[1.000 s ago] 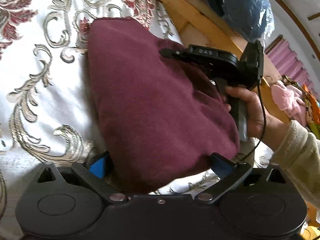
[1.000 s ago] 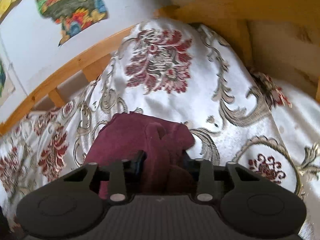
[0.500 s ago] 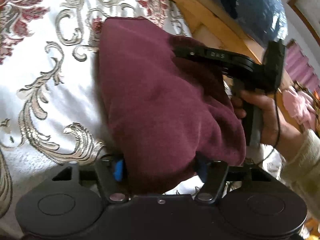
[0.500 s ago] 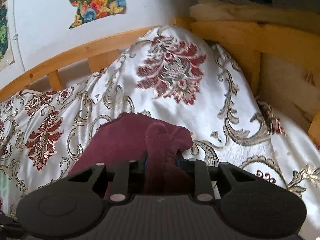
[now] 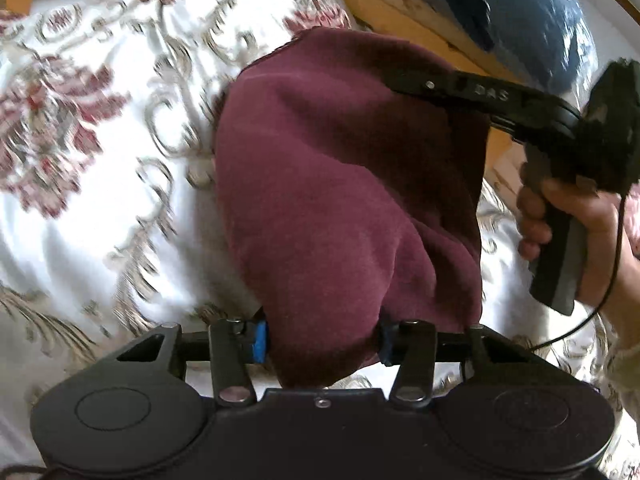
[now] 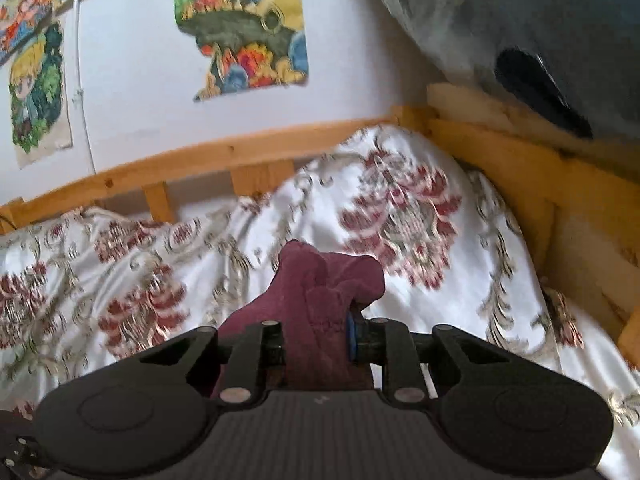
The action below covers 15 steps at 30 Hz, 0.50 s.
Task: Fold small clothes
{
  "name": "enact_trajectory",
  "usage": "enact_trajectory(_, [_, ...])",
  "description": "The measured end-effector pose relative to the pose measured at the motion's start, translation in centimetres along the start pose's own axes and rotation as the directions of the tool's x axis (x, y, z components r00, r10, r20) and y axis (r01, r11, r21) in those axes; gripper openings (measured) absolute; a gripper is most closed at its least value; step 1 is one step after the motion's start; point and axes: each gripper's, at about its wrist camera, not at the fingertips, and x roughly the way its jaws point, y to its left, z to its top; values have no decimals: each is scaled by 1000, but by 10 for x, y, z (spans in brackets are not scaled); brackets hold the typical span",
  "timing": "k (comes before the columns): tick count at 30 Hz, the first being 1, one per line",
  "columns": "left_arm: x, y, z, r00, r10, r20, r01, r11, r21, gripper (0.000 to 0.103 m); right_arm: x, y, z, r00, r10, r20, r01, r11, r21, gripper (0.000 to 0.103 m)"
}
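Note:
A dark maroon cloth (image 5: 336, 184) is held up over a white bedspread (image 5: 100, 200) patterned with red and gold flowers. My left gripper (image 5: 322, 338) is shut on the cloth's near edge. My right gripper (image 6: 316, 336) is shut on a bunched corner of the same cloth (image 6: 320, 288). In the left wrist view the right gripper's body (image 5: 520, 108) and the hand holding it show at the cloth's far right edge. The cloth hangs stretched between the two grippers.
A wooden bed rail (image 6: 200, 164) runs along the wall behind the bedspread, and a wooden frame (image 6: 540, 184) stands at the right. A large blue-grey bundle (image 5: 512, 12) rests on the frame. Posters (image 6: 244, 28) hang on the white wall.
The left gripper has shut on the cloth's near edge. Both grippers have lifted the cloth up off the bedspread, and both views have tilted upward.

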Motion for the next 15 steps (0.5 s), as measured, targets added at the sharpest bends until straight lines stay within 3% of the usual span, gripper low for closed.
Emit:
enact_trajectory(8, [-36, 15, 34, 989, 112, 96, -120, 989, 86, 50, 22, 18, 24, 991, 37, 125, -43, 998, 46, 24])
enact_trajectory(15, [-36, 46, 50, 969, 200, 146, -219, 968, 125, 50, 71, 35, 38, 992, 80, 98, -85, 995, 48, 24])
